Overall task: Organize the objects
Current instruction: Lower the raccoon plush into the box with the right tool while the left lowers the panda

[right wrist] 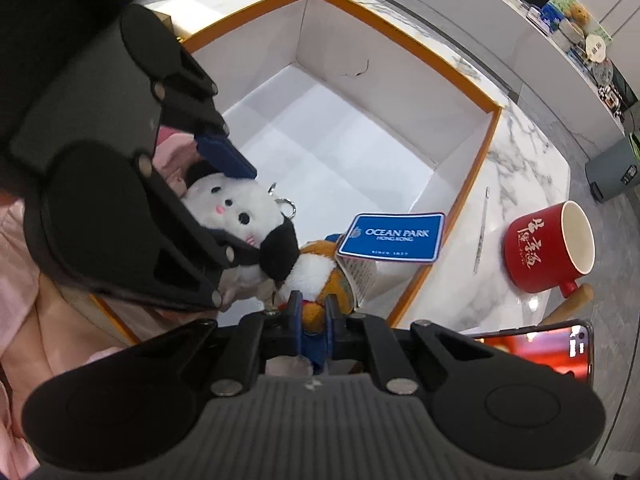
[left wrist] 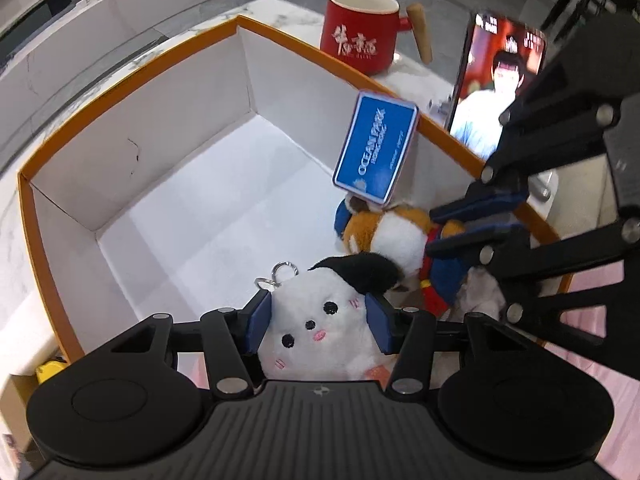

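My left gripper [left wrist: 318,322] is shut on a white plush toy [left wrist: 320,328] with black ears and a key ring, held over the near end of an orange-rimmed white box [left wrist: 132,60]. My right gripper [right wrist: 312,316] is shut on an orange, white and blue plush toy [right wrist: 320,276] carrying a blue Ocean Park tag [right wrist: 392,236], also at the box's near end. The right gripper [left wrist: 476,224] shows in the left wrist view, clamping the orange plush [left wrist: 392,236] with its tag [left wrist: 376,148] standing up. The left gripper [right wrist: 236,208] and white plush [right wrist: 232,204] show in the right wrist view. The two toys touch.
A red mug [left wrist: 360,28] with a wooden handle stands on the marble table [right wrist: 516,152] beyond the box. A phone [left wrist: 500,80] with a lit screen stands beside the box. A thin metal rod [right wrist: 482,228] lies on the table. Pink cloth [right wrist: 24,280] lies at the near side.
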Tool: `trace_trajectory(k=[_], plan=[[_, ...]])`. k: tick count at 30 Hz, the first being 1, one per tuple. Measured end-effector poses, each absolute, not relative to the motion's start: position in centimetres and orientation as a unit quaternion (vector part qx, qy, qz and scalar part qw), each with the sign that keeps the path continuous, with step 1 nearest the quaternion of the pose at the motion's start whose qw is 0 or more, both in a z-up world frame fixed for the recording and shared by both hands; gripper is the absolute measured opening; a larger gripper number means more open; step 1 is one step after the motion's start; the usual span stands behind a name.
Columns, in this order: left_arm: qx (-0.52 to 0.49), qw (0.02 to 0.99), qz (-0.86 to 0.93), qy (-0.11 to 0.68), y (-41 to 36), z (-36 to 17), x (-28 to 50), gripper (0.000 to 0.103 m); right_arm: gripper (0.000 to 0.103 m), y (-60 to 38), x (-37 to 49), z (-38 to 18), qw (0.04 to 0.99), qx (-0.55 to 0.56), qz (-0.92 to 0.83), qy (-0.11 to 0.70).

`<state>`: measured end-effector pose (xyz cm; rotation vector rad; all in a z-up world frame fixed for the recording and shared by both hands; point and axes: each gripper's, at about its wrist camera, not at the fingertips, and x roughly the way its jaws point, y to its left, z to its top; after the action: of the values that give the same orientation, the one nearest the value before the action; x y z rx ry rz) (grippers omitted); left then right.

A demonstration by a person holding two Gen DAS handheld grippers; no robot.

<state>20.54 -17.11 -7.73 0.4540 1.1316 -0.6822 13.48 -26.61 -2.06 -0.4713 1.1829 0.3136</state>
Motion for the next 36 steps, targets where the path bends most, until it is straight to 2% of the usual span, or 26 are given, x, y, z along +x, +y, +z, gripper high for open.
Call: trace_trajectory(k=[8, 11, 21, 25, 30, 34, 36], plan=[[0.210, 0.766, -0.314, 0.521, -17.1, -8.1, 20.1, 0.059, 0.010, -27.7, 12.2, -1.0, 0.807, -0.213, 0.126, 0.536], [0.225, 0.770, -0.328, 0.498, -18.0, -8.4, 19.3, 0.059, 0.010, -28.4, 11.9, -0.1, 0.812, -0.201, 0.133, 0.531], [0.157, 0.783, -0.356, 0.485, -16.4, -8.4, 19.9, 0.059, 0.011, -27.7, 13.6, -4.5, 0.787, -0.181, 0.150, 0.571], [0.168, 0.790, -0.354, 0.471, -16.3, -8.6, 19.7, 0.059, 0.011, -27.1, 13.9, -5.2, 0.788, -0.189, 0.148, 0.567], [0.147, 0.810, -0.343, 0.452, -15.4, -7.9, 19.1, 0.066, 0.012, -26.5, 13.3, -5.5, 0.802, -0.199, 0.122, 0.551], [0.151, 0.829, -0.329, 0.427, -14.4, -6.7, 17.9, 0.069, 0.018, -26.6, 13.0, -5.2, 0.816, -0.187, 0.107, 0.536], [0.144, 0.837, -0.320, 0.419, -13.8, -6.1, 17.5, 0.070, 0.027, -26.4, 12.5, -4.7, 0.828, -0.187, 0.100, 0.520]])
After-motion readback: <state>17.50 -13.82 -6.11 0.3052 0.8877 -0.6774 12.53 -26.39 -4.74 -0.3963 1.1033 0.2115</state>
